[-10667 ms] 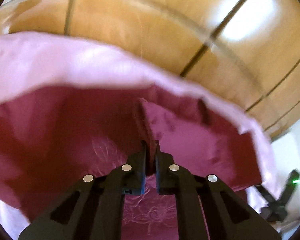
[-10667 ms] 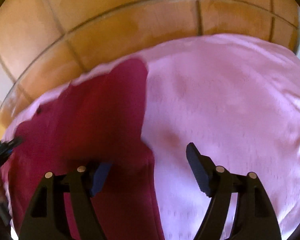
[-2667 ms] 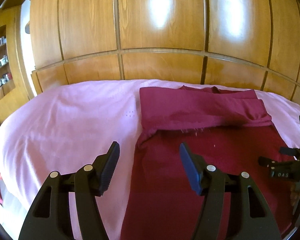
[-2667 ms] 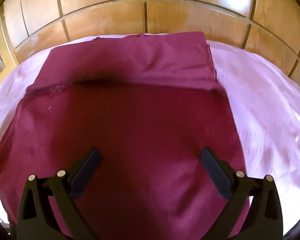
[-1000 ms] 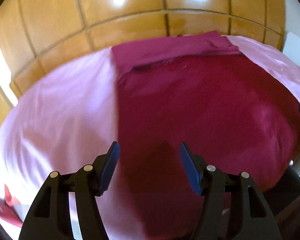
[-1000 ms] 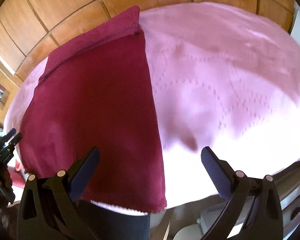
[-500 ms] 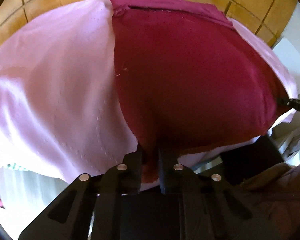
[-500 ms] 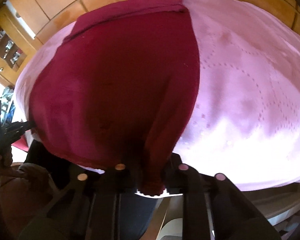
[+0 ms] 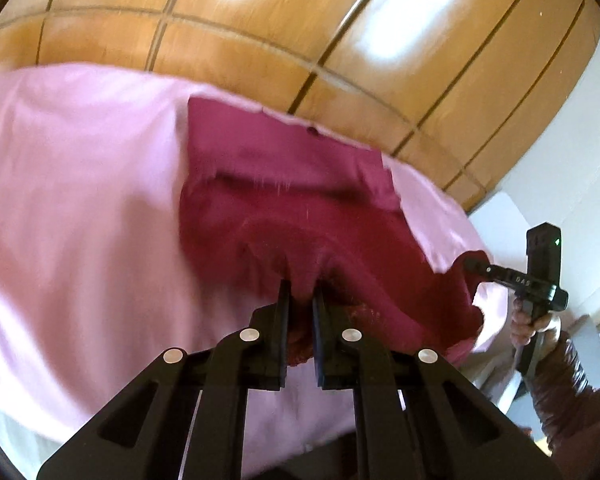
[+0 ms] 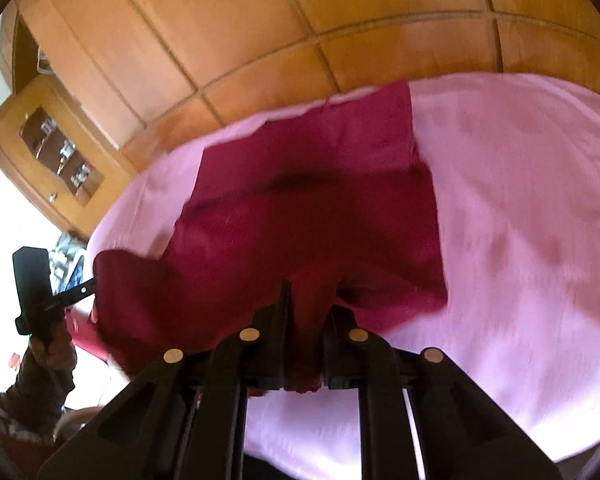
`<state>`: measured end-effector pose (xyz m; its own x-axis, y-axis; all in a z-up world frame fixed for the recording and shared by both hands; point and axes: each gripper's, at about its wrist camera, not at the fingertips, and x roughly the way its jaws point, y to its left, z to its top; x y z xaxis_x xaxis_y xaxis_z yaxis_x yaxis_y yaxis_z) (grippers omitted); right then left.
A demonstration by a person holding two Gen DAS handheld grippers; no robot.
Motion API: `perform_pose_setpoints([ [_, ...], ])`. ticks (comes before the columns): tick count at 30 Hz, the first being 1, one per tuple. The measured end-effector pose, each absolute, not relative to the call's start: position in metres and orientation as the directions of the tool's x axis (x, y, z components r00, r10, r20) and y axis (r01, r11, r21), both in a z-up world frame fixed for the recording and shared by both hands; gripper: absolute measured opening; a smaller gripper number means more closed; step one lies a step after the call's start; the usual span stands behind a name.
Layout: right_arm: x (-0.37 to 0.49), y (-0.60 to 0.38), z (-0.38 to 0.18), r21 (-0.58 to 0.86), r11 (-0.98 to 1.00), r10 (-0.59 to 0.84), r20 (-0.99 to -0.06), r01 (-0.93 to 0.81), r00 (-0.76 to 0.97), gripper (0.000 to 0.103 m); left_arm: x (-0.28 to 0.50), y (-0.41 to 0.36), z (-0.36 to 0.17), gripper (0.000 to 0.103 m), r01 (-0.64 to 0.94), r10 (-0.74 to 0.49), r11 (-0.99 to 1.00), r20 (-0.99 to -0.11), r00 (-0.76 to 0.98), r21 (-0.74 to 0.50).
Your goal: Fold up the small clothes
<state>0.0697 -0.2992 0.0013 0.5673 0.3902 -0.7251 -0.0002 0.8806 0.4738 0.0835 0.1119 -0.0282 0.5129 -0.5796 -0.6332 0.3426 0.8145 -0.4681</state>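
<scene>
A dark red garment lies on a pink bedspread, its far part folded over into a band. My left gripper is shut on the garment's near left corner and holds it lifted off the bed. My right gripper is shut on the near right corner of the same garment, also lifted. The near hem hangs raised between the two grippers. The right gripper also shows in the left wrist view, and the left gripper shows at the left in the right wrist view.
A wooden panelled wall runs behind the bed. A wooden cabinet with glass doors stands at the far left in the right wrist view. The pink bedspread spreads wide on both sides of the garment.
Both grippers, shut on the near hem corners half a second ago, have lifted the hem off the bed edge and carried it up and toward the far folded band.
</scene>
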Motion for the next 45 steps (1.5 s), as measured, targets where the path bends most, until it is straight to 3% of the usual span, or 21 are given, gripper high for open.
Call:
perform_pose_setpoints([
  [7,0.14,-0.336,-0.017,0.476,0.873,0.33,-0.736,0.106,0.591,0.011,0.171,0.116,-0.023,0.009,0.2,-0.504,0.847,-0.627,0.593,-0.492],
  [8,0.149,-0.34,-0.02,0.476,0.871,0.322,-0.741,0.123,0.59,0.014,0.184,0.121,-0.021,0.014,0.165,-0.495,0.842,-0.613,0.615,-0.514],
  [9,0.155,-0.343,-0.022,0.477,0.868,0.314,-0.742,0.137,0.592,0.029,0.189,0.127,-0.022,0.034,0.154,-0.504,0.831,-0.606,0.616,-0.535],
  [10,0.159,-0.345,-0.023,0.482,0.865,0.313,-0.739,0.144,0.596,0.043,0.195,0.133,-0.022,0.047,0.124,-0.5,0.823,-0.604,0.62,-0.554],
  [11,0.162,-0.349,-0.024,0.496,0.855,0.315,-0.729,0.153,0.608,0.071,0.196,0.141,-0.023,0.063,0.077,-0.472,0.821,-0.597,0.649,-0.565],
  [12,0.159,-0.351,-0.023,0.505,0.848,0.31,-0.719,0.161,0.622,0.084,0.194,0.147,-0.023,0.065,0.054,-0.448,0.823,-0.586,0.675,-0.566],
  [17,0.131,-0.369,-0.029,0.52,0.835,0.301,-0.705,0.179,0.642,0.09,0.167,0.15,-0.049,0.065,0.089,-0.449,0.856,-0.647,0.616,-0.51],
  [20,0.111,-0.367,-0.048,0.477,0.859,0.284,-0.749,0.189,0.598,0.09,0.147,0.136,-0.071,0.065,0.134,-0.442,0.881,-0.688,0.576,-0.454],
  [22,0.104,-0.361,-0.064,0.457,0.867,0.281,-0.777,0.198,0.564,0.084,0.14,0.123,-0.083,0.061,0.161,-0.405,0.909,-0.72,0.564,-0.385],
  [24,0.104,-0.353,-0.078,0.432,0.879,0.269,-0.8,0.203,0.536,0.061,0.143,0.111,-0.091,0.03,0.193,-0.404,0.913,-0.734,0.545,-0.36],
  [28,0.111,-0.343,-0.085,0.371,0.902,0.213,-0.827,0.221,0.52,0.04,0.15,0.095,-0.091,0.015,0.23,-0.389,0.921,-0.75,0.535,-0.314],
  [29,0.112,-0.343,-0.083,0.376,0.899,0.216,-0.827,0.225,0.519,0.027,0.15,0.097,-0.089,0.014,0.229,-0.392,0.92,-0.749,0.534,-0.319],
  [30,0.11,-0.345,-0.081,0.385,0.896,0.226,-0.825,0.222,0.519,0.021,0.148,0.099,-0.088,0.013,0.232,-0.401,0.916,-0.746,0.532,-0.327],
  [45,0.001,-0.314,-0.061,0.38,0.92,0.313,-0.862,0.098,0.4,0.017,0.059,0.145,-0.087,0.012,0.27,-0.495,0.869,-0.756,0.429,-0.415],
])
